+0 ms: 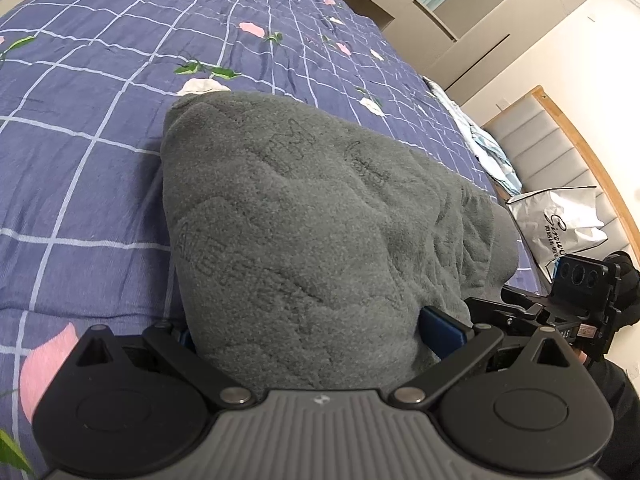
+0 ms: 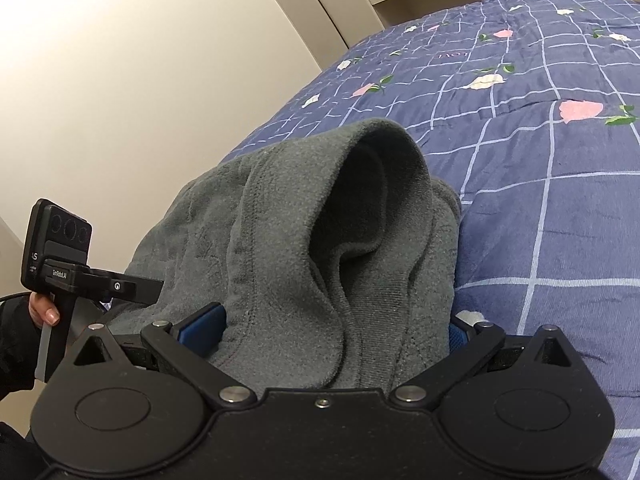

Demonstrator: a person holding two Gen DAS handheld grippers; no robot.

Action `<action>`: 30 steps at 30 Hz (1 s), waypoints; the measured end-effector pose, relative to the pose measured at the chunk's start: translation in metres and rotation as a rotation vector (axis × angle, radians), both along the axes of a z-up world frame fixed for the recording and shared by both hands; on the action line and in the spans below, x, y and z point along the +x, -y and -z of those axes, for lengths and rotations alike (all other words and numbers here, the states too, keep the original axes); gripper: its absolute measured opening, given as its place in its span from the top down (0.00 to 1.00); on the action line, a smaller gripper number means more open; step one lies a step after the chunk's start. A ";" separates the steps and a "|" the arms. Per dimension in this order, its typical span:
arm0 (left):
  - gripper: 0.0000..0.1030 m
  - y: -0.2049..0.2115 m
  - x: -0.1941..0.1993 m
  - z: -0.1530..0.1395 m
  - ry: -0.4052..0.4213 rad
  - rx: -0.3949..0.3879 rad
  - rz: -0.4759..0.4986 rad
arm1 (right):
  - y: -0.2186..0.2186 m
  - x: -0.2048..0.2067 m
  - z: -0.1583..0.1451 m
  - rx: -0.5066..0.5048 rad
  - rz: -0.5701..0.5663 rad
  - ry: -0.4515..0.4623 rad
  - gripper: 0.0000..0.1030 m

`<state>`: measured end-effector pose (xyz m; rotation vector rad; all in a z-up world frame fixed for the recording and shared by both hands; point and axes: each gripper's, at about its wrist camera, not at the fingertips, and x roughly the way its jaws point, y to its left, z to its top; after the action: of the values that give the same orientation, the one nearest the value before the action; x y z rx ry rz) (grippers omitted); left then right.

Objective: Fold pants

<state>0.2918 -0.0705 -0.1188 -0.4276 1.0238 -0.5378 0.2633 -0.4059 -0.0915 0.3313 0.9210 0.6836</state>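
1. Grey fleece pants [image 1: 304, 216], bunched and lifted off a blue checked quilt [image 1: 80, 128] with pink and white flowers; embossed lettering and line figures visible on the pile.
2. Seen from the right wrist: same pants [image 2: 280, 248] draped forward over the tool, an open tube of fabric with a stitched hem gaping toward the lens, the far end resting on the quilt [image 2: 560, 216].
3. Left gripper [image 1: 312, 336] clamped on the near edge of the pants; fabric filling the gap between both blue pads [image 1: 440, 332], left pad mostly buried.
4. Right gripper [image 2: 332, 328] likewise closed on the pants; one blue pad [image 2: 204, 328] pressed to the cloth on the left, the other barely showing at the right edge of the bundle.
5. Right gripper also visible from the left wrist, at the far right [image 1: 516, 312], just beside the cloth, black-gloved hand [image 1: 628, 292] behind it, phone-like camera block on top.
6. Left tool in the right wrist view at the left edge, held by a hand [image 2: 42, 308] with bare fingertips and a dark sleeve.
7. Beyond the quilt: white printed shopping bag [image 1: 560, 224], padded headboard with wooden trim [image 1: 560, 152], pale wardrobe [image 1: 492, 8], cream wall [image 2: 120, 80].
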 end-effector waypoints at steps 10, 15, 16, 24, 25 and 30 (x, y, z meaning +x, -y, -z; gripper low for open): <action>0.00 0.004 0.003 -0.005 -0.046 0.028 -0.017 | -0.005 0.006 -0.002 -0.023 0.059 -0.071 0.00; 0.00 0.008 0.010 -0.011 -0.096 0.063 -0.011 | -0.011 0.009 -0.007 -0.055 0.087 -0.105 0.00; 0.00 0.009 0.010 -0.012 -0.101 0.074 -0.008 | -0.012 0.009 -0.008 -0.061 0.090 -0.107 0.01; 0.00 0.016 0.009 -0.018 -0.101 0.132 -0.015 | -0.015 0.002 -0.008 -0.072 0.146 -0.101 0.01; 0.00 0.016 0.009 -0.017 -0.102 0.133 -0.018 | -0.014 0.001 -0.007 -0.066 0.154 -0.100 0.00; 0.00 0.018 0.010 -0.018 -0.106 0.144 -0.014 | -0.015 0.002 -0.007 -0.066 0.164 -0.099 0.00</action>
<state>0.3016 -0.0882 -0.1011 -0.3375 1.1529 -0.4291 0.2650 -0.3904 -0.0843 0.3799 0.9962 0.4884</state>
